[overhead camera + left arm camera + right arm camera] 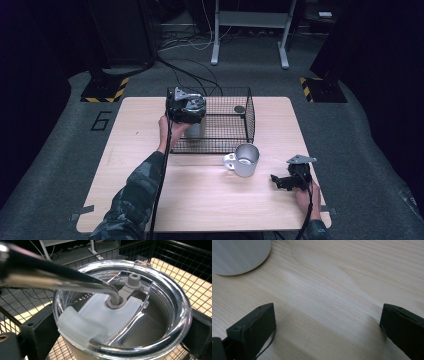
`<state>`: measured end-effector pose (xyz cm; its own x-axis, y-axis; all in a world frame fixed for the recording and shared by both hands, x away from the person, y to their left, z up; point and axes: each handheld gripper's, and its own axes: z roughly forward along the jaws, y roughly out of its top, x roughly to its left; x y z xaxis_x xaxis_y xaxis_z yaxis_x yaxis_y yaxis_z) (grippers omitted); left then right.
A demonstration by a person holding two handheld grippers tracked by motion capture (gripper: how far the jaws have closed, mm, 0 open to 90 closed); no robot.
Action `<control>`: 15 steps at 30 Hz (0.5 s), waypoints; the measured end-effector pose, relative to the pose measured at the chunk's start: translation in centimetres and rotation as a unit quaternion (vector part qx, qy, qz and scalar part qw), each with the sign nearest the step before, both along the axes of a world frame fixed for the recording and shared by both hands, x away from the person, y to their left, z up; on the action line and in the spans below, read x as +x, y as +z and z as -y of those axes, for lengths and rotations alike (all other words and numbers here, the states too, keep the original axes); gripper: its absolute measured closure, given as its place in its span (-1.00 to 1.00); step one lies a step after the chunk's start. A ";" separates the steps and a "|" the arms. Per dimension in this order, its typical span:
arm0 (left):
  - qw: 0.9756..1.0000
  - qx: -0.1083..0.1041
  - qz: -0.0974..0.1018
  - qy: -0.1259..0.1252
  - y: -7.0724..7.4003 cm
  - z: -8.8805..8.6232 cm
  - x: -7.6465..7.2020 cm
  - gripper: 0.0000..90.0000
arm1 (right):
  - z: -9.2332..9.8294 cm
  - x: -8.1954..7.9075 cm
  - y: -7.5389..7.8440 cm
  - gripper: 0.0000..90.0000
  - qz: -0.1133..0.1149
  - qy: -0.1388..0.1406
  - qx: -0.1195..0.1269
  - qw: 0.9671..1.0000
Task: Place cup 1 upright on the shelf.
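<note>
The clear-lidded steel tumbler point(122, 312), upright inside the black wire basket point(248, 115), is clamped by the left tongs point(192, 129); the right tongs point(280, 182) are held agape over the surface point(200, 195), well apart.

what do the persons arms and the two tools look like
Both forearms wear camouflage-patterned sleeves. The left tool and right tool are black handheld units, each topped by a grey three-cornered plate, with a black cable trailing back toward the person. The right tool's jaws are blocky, matte black.
</note>
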<state>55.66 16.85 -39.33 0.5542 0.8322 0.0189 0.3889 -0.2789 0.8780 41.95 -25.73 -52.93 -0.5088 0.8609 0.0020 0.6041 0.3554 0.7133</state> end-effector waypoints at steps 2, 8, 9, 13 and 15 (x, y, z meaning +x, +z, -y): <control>1.000 -0.002 0.001 0.003 -0.2 -0.1 0.1 -0.92 | 0.0 0.0 0.0 -1.00 0.000 0.001 -0.001 1.000; 1.000 -0.004 -0.002 0.010 -0.4 -0.2 0.2 -0.92 | 0.0 0.0 0.0 -1.00 0.000 0.000 0.000 1.000; 1.000 -0.004 -0.004 0.011 -0.4 -0.3 0.2 -0.92 | 0.0 0.0 0.0 -1.00 0.000 0.000 0.000 1.000; 1.000 -0.002 -0.007 0.013 -0.8 -0.1 0.3 -0.92 | 0.0 0.0 0.0 -1.00 0.000 0.001 0.000 1.000; 1.000 0.000 -0.007 0.011 -0.9 0.0 0.3 -0.92 | 0.0 0.0 0.0 -1.00 0.000 0.001 -0.001 1.000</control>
